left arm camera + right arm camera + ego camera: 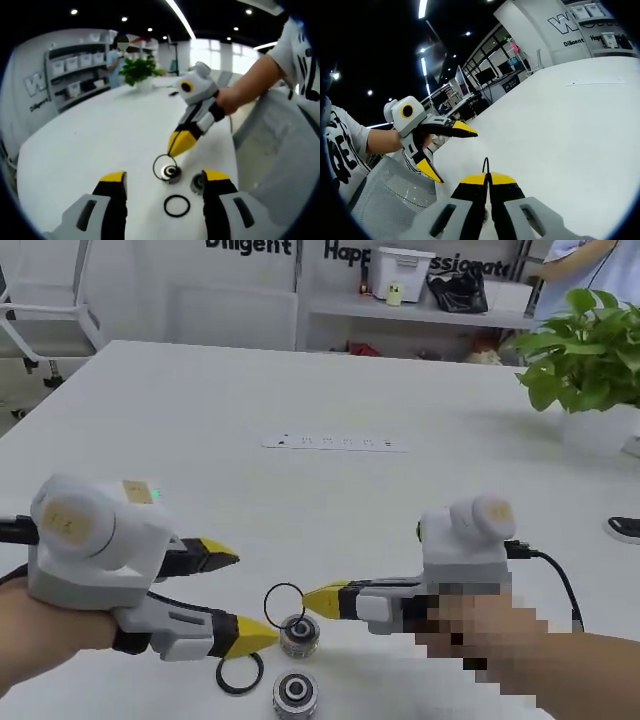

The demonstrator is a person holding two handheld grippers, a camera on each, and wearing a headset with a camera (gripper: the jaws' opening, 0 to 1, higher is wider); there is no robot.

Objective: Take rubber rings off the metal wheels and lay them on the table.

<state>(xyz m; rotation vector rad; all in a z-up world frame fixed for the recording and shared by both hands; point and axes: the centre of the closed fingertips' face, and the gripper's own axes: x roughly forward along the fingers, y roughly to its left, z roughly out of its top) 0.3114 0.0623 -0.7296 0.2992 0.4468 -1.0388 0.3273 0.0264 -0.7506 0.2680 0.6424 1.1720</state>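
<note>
My right gripper (312,599) is shut on a thin black rubber ring (284,605), held upright just above a metal wheel (299,634). In the right gripper view its jaws (488,179) are closed, with the ring (486,164) seen edge-on. A second wheel (296,692) lies nearer me, and a thicker black ring (240,673) lies flat beside it. My left gripper (241,597) is open to the left of the wheels. From the left gripper view, its open tips (164,176) frame the held ring (163,164), the wheel (172,173), the second wheel (198,183) and the loose ring (177,205).
A white power strip (335,442) lies flat mid-table. A potted plant (585,350) stands at the far right, with a dark object (625,528) at the right edge. Shelves with boxes (400,275) and a person are behind the table.
</note>
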